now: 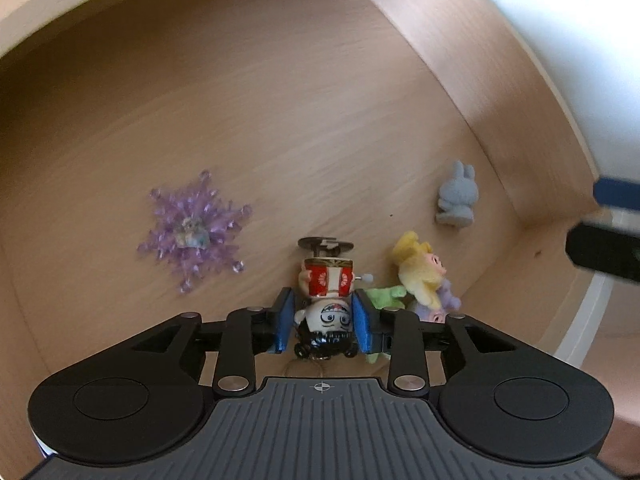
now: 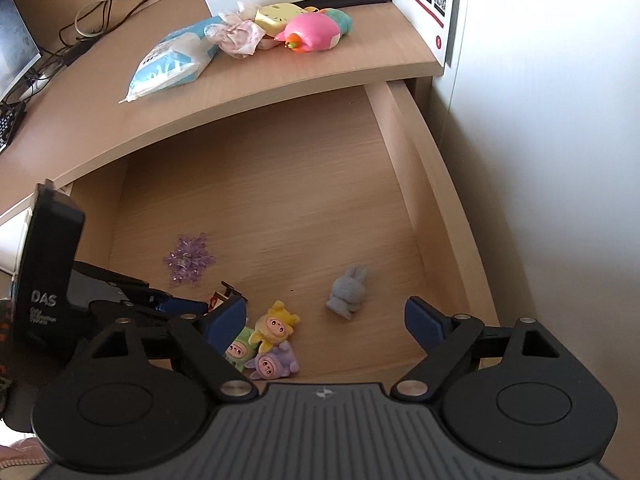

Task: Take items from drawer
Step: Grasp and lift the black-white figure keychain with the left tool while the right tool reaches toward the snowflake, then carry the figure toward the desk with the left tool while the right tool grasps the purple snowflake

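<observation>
Left gripper [image 1: 323,320] straddles the wind-up figure [image 1: 326,304] on the drawer [image 1: 280,120] floor, low centre of the left wrist view.

The blue pads sit part-open on either side of the figure's head, and whether they press on it I cannot tell. The figure lies flat, long axis running straight up the frame, head toward the camera, round base pointing away. I'd call this the grasp step, and next it wants a firm squeeze on the head, then a straight lift clear of the trio of plush dolls [image 2: 266,340] just beside it. In the right wrist view the right gripper [image 2: 326,326] hangs wide open and empty at lower centre, above the grey rabbit [image 2: 347,292]. A purple snowflake [image 1: 194,230] lies left of middle.
</observation>
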{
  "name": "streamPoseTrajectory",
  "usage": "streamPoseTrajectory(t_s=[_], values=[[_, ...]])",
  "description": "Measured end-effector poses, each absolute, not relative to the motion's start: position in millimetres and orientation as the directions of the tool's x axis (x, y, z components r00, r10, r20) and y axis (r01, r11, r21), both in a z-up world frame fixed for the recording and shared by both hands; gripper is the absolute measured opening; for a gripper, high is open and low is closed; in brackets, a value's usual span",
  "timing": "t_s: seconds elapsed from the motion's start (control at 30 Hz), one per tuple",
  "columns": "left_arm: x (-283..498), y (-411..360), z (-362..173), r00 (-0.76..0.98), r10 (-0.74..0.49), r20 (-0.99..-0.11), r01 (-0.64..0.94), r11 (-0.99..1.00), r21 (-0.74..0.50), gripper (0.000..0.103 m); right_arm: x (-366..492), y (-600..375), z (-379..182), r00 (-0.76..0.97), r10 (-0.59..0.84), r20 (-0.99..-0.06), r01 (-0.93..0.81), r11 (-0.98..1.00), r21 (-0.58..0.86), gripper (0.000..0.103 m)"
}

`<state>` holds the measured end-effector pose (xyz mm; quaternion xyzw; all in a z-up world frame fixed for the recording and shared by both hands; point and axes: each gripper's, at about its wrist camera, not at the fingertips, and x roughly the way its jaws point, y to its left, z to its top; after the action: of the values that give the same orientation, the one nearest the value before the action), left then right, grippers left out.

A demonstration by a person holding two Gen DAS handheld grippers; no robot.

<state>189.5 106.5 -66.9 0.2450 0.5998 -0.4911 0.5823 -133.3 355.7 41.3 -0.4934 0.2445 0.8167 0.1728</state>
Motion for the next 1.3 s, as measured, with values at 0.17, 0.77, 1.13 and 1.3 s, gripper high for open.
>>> streamPoseTrajectory(t_s=[0.17,0.77,1.13,1.3], values=[[202,118,-62,-0.230,-0.277,-0.933,0.816,0.468,-0.340,0.034,-139,355,42,-0.458,0.049,-0.888,-0.501,-0.839,0.213,0.091],[250,280,47,0.095,-0.487,-0.868,0.574,0.740,-0.352,0.034,-300,269,-22,-0.346,-0.246,-0.905,0.055,-0.969,0.242,0.097],[251,292,34,0.073,-0.478,-0.876,0.545,0.754,-0.366,0.034,-308,236,-33,-0.302,-0.099,-0.948,0.167,-0.985,0.050,0.059],[245,282,34,0.028,-0.486,-0.874,0.592,0.712,-0.377,0.034,-293,241,-9,-0.355,-0.096,-0.930,0.128,-0.990,0.053,0.059]])
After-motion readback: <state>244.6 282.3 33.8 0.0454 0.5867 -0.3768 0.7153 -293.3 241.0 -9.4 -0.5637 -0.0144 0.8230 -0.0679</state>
